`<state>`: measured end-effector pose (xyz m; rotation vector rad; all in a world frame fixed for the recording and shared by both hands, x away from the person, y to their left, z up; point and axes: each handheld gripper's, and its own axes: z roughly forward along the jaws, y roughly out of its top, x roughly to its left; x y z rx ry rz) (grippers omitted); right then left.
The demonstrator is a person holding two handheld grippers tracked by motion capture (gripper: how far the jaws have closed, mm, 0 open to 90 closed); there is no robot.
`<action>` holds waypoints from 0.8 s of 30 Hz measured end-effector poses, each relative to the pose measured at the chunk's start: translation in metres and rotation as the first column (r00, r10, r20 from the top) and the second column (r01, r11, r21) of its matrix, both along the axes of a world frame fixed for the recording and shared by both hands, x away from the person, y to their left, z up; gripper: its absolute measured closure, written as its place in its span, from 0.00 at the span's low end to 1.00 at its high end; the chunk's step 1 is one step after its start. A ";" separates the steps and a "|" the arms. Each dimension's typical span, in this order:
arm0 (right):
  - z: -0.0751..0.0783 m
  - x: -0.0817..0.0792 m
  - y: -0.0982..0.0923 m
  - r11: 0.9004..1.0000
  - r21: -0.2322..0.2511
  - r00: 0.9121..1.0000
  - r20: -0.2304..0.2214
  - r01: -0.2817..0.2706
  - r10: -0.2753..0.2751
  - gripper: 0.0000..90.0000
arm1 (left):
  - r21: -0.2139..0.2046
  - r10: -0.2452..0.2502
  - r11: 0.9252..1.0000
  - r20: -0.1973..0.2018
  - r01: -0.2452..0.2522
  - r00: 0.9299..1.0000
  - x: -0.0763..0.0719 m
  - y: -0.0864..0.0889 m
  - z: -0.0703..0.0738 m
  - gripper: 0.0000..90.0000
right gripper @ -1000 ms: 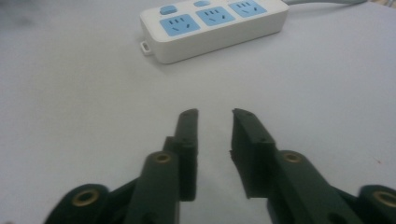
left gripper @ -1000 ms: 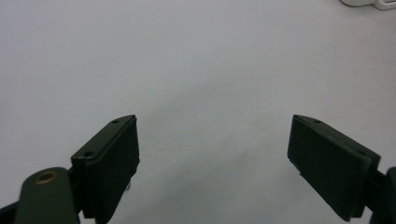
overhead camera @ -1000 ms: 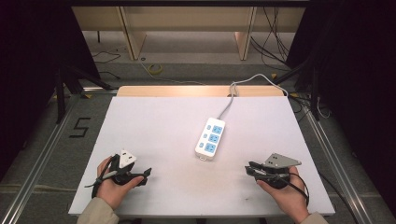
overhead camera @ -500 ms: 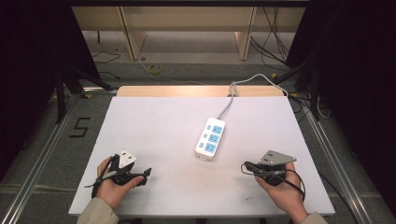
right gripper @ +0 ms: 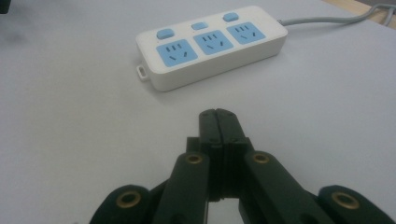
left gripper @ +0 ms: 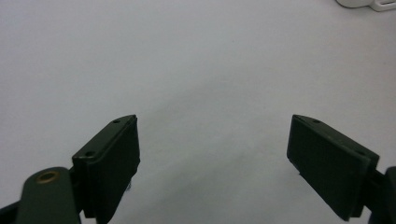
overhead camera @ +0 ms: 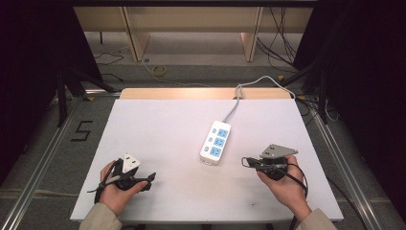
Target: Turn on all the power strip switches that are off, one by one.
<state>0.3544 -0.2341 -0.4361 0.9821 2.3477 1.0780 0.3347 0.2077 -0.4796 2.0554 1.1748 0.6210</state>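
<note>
A white power strip (overhead camera: 216,142) with three blue sockets lies right of the table's middle. Its grey cable (overhead camera: 235,106) runs off over the back edge. My right gripper (overhead camera: 248,162) sits near the front right, a short way to the right of the strip. Its tips point left toward the strip, and in the right gripper view the gripper (right gripper: 217,115) is shut on nothing, with the strip (right gripper: 212,44) just ahead. My left gripper (overhead camera: 149,180) rests at the front left, pointing right. Seen from its own camera, it (left gripper: 212,140) is wide open over bare table.
The white table (overhead camera: 158,124) has a wooden strip (overhead camera: 206,93) along its back edge. A corner of the power strip (left gripper: 369,3) appears at the top right of the left gripper view. Dark floor with cables and metal rails surrounds the table.
My right gripper has shifted a little forward and left, closer to the power strip. The left gripper has stayed in place.
</note>
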 end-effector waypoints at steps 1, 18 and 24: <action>0.001 0.002 0.002 1.000 -0.004 1.000 -0.005 -0.002 0.002 1.00 | -0.003 0.001 1.000 -0.003 -0.001 1.000 0.000 0.000 0.000 0.19; 0.012 0.034 0.017 0.999 -0.045 0.998 -0.059 0.001 -0.004 1.00 | 0.003 -0.009 1.000 -0.002 0.009 1.000 0.000 -0.002 0.000 0.19; 0.013 0.046 0.024 0.999 -0.046 0.997 -0.073 -0.001 -0.003 1.00 | -0.011 -0.016 1.000 0.004 0.016 1.000 -0.002 -0.004 0.000 0.19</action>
